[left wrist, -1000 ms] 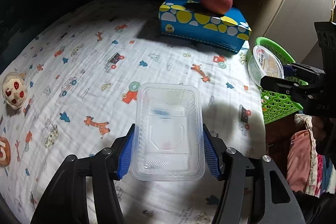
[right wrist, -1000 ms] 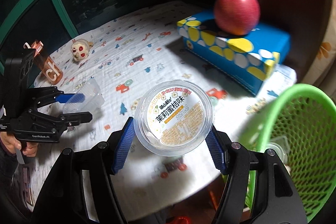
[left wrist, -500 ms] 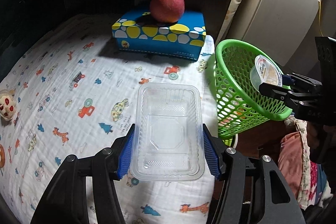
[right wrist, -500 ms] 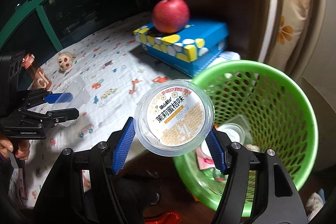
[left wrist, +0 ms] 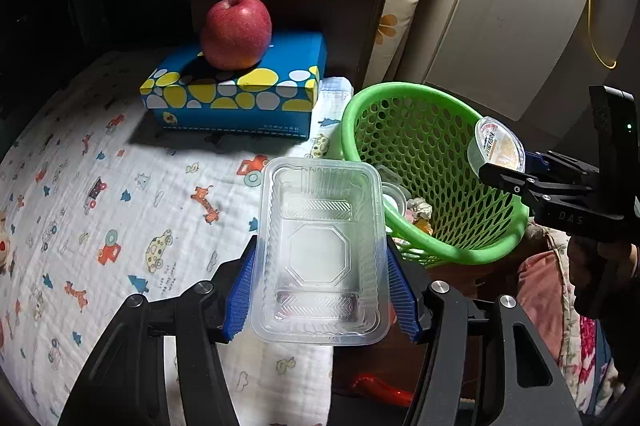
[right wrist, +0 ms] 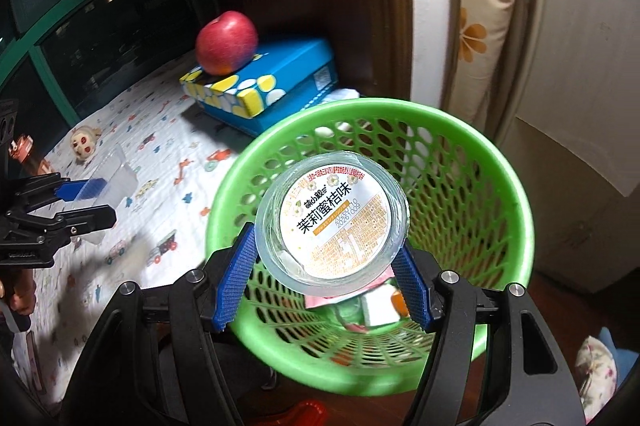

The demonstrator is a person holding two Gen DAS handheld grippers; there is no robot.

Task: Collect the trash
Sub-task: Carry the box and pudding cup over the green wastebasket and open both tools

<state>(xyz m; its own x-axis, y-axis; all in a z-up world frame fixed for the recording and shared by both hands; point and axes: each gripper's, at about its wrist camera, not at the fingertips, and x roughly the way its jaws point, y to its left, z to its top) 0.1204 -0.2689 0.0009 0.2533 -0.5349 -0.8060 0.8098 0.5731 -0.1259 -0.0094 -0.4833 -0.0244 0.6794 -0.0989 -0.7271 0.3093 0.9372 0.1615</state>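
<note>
A: What has the left tool (left wrist: 322, 284) got?
B: Its blue pads press on the long sides of a clear plastic tray (left wrist: 320, 250), open side facing the camera. It hangs over the edge of the table with the printed cloth (left wrist: 120, 194), just beside the green basket (left wrist: 500, 250).
A: And the right tool (right wrist: 324, 276)?
B: It is closed about halfway on a round clear cup (right wrist: 334, 222) with a printed lid, clamped by the sides. In the right wrist view the cup sits over the basket's mouth; the left wrist view shows it at the far rim.
A: Anything inside the basket?
B: Some wrappers and a small clear cup at the bottom, partly hidden.
A: What else is on the table?
B: A red apple (left wrist: 237, 31) resting on a blue tissue box (left wrist: 240, 94) near the wall, and a small toy figure (right wrist: 85, 142) farther off
</note>
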